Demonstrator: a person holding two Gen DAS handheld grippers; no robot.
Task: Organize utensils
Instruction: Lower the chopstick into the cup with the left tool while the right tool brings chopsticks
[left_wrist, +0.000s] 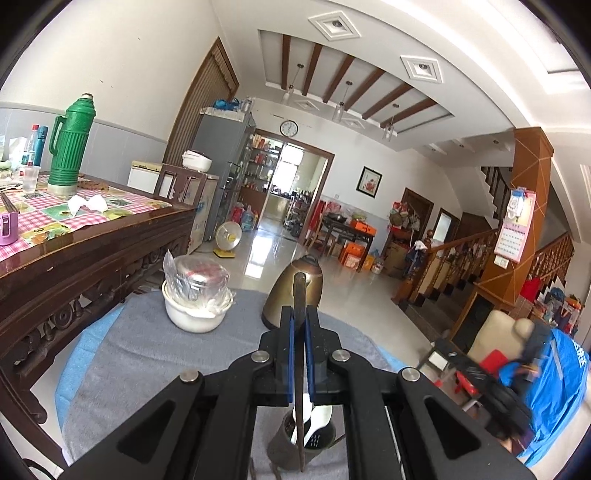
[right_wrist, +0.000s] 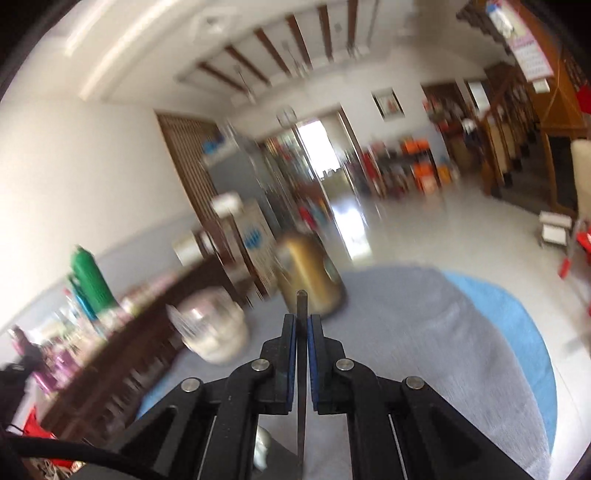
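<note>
1. Plainly, this is the carrying step: each gripper is clamped on a thin dark stick, most likely a chopstick, and neither stick is stowed yet.
2. The left gripper (left_wrist: 299, 317) has its blue pads pressed together on its stick (left_wrist: 300, 291), which stands nearly upright; the lower end reaches down into a dark cup (left_wrist: 295, 439) on the grey cloth (left_wrist: 147, 350).
3. That cup already holds a white spoon (left_wrist: 317, 417), so I judge it to be the holder for the utensils.
4. The right gripper (right_wrist: 302, 325) is likewise closed on a second stick (right_wrist: 301, 302), held up over the cloth (right_wrist: 424, 332); its view is blurred, and the stick's lower end runs out of frame.
5. A gold kettle (left_wrist: 293, 291) and a white bowl (left_wrist: 197, 308) with a bagged jar stand further off on the cloth, clear of the cup.
6. Next, I judge, the left stick needs lowering until it rests in the cup, then the pads must part.
7. The right stick then has to come over the cup's mouth, upright, and go in beside the spoon without tipping the cup.
</note>
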